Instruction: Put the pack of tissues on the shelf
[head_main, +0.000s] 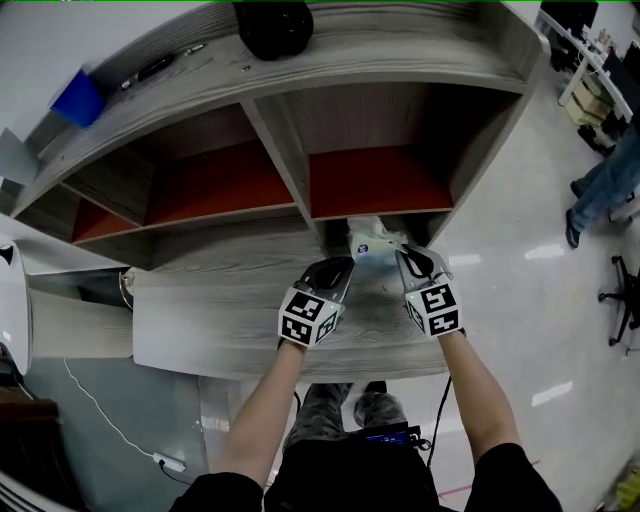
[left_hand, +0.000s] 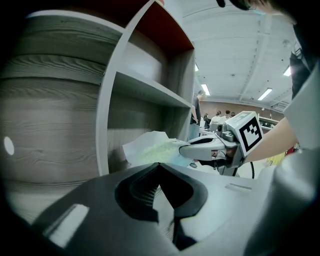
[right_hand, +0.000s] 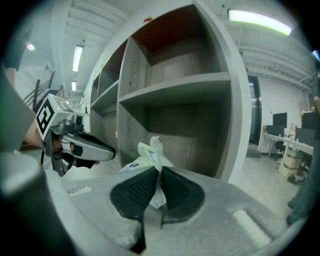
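Note:
The pack of tissues (head_main: 371, 240), white and pale green in a crinkled wrapper, hangs at the mouth of the lowest right compartment of the grey wooden shelf (head_main: 290, 160). My right gripper (head_main: 401, 257) is shut on it, and the right gripper view shows the wrapper (right_hand: 150, 152) pinched between the pads of the right gripper (right_hand: 159, 175). My left gripper (head_main: 343, 267) hovers just left of the pack, shut with nothing in it. In the left gripper view, the pack (left_hand: 149, 148) lies ahead of the left gripper (left_hand: 160, 167), just right of the shelf's upright divider (left_hand: 107, 100).
The shelf has red back panels (head_main: 375, 180). On its top lie a black bag (head_main: 272, 25), pens (head_main: 155, 66) and a blue box (head_main: 80, 98). A person's legs (head_main: 600, 185) and an office chair (head_main: 625, 295) are on the right. A white cable (head_main: 100, 415) runs over the floor.

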